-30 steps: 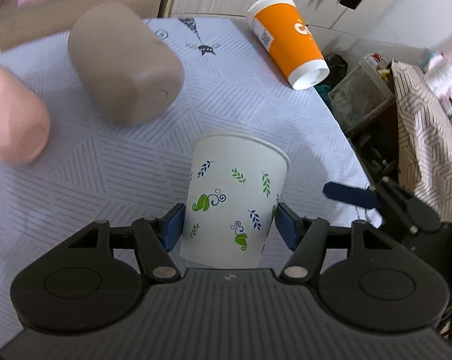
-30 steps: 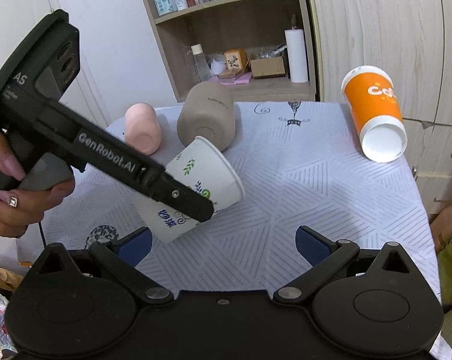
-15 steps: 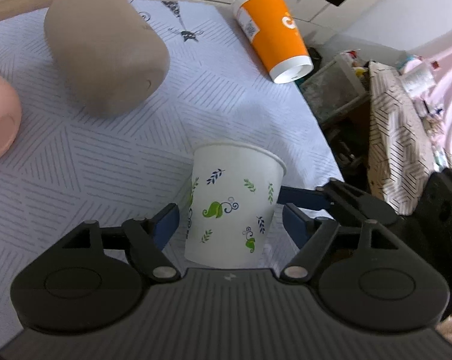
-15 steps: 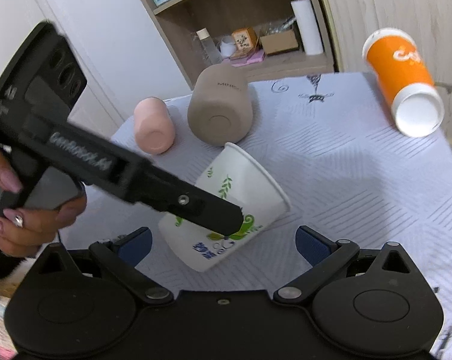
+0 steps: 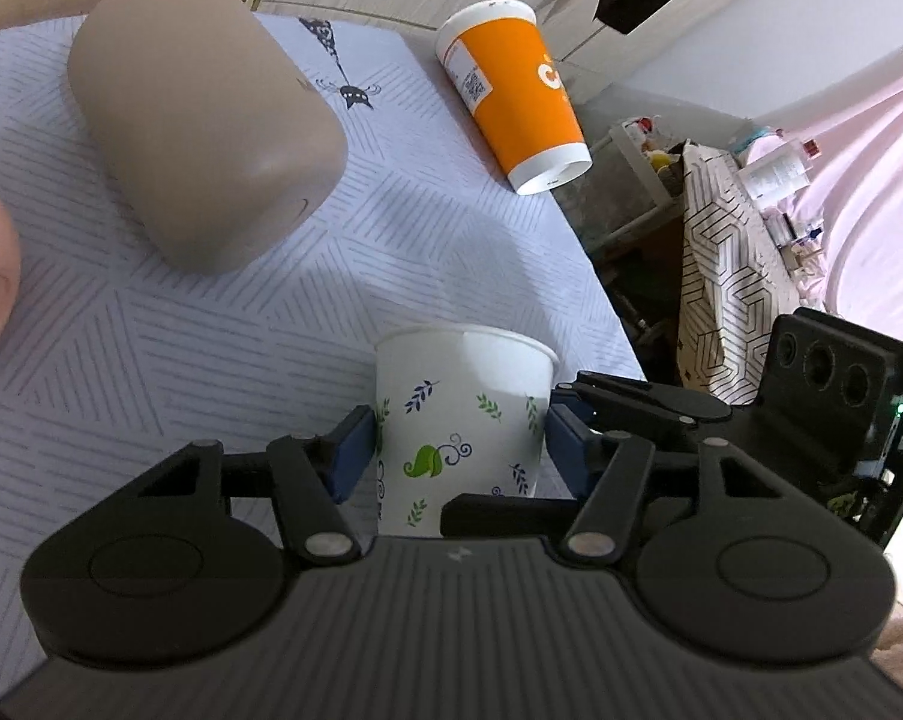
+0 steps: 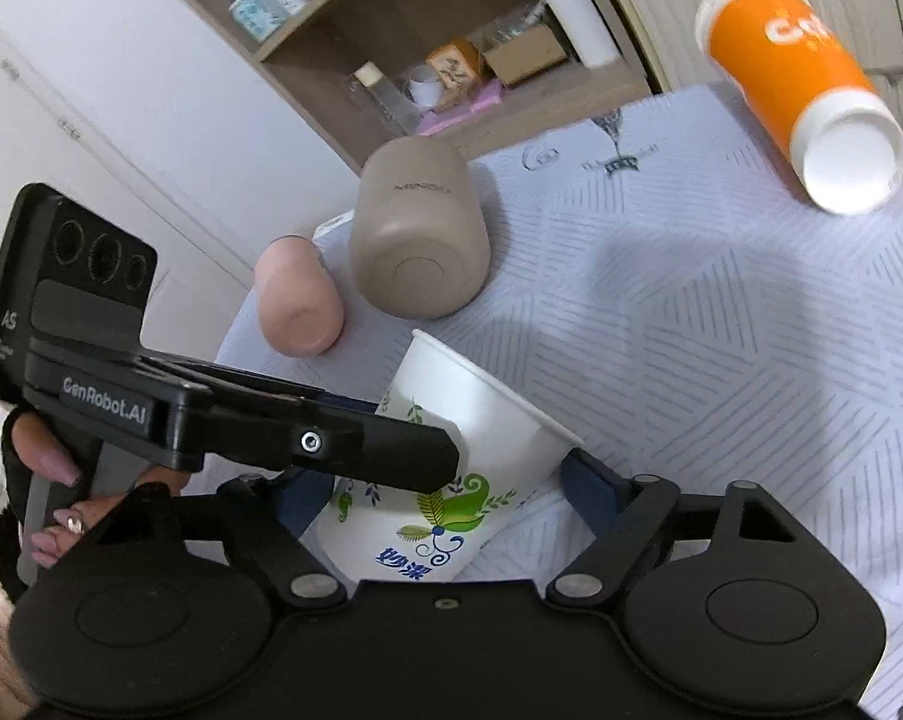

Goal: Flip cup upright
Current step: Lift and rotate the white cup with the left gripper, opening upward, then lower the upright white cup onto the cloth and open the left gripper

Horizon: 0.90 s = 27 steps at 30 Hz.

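Observation:
A white paper cup with green leaf prints is held by my left gripper, whose blue pads press both its sides. The cup's open mouth points away from the left camera, and it hangs tilted above the table. In the right wrist view the same cup sits between the fingers of my right gripper, which stand around its lower part; I cannot tell if they touch it. The left gripper's finger crosses in front of the cup there.
On the light patterned tablecloth lie a beige tumbler, a pink cup and an orange paper cup, all on their sides. The table's right edge drops to clutter. Shelves stand behind.
The right gripper has moved in close, so its fingers now flank the cup. The left gripper has kept its hold and tilted the cup slightly.

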Each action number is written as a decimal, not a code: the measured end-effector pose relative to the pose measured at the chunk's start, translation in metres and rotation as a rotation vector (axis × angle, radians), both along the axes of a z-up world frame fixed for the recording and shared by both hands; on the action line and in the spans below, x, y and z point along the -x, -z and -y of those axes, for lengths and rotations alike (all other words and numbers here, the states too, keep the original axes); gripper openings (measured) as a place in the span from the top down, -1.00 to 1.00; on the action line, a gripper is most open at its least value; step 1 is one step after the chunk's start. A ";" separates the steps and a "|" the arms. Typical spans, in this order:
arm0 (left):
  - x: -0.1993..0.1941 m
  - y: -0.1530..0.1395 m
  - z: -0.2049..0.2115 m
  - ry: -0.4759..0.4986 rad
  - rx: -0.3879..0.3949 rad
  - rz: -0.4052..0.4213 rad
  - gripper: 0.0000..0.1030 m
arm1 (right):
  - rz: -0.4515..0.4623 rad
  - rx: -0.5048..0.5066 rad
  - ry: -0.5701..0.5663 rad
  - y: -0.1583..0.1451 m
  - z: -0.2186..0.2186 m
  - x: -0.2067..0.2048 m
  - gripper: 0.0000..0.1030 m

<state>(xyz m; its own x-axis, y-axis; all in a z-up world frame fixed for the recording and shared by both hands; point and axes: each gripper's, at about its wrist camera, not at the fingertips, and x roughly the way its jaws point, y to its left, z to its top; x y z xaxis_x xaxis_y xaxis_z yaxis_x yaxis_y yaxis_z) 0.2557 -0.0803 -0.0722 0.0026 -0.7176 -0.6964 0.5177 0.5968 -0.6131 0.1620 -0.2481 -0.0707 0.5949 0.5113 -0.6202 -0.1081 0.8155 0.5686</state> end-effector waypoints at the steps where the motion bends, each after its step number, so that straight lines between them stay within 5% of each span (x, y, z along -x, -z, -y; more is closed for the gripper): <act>1: 0.002 -0.001 -0.002 -0.002 0.006 0.013 -0.18 | 0.013 0.006 -0.010 -0.002 0.000 0.002 -0.62; 7: 0.031 -0.022 -0.012 0.025 0.024 0.206 -0.18 | 0.167 0.146 -0.092 -0.021 -0.020 0.018 -0.58; 13: 0.057 -0.031 -0.024 0.008 0.043 0.340 -0.18 | 0.368 0.391 -0.147 -0.033 -0.050 0.036 -0.43; 27: 0.071 -0.029 -0.034 -0.063 -0.013 0.621 -0.18 | 0.631 0.662 -0.180 -0.023 -0.080 0.032 -0.43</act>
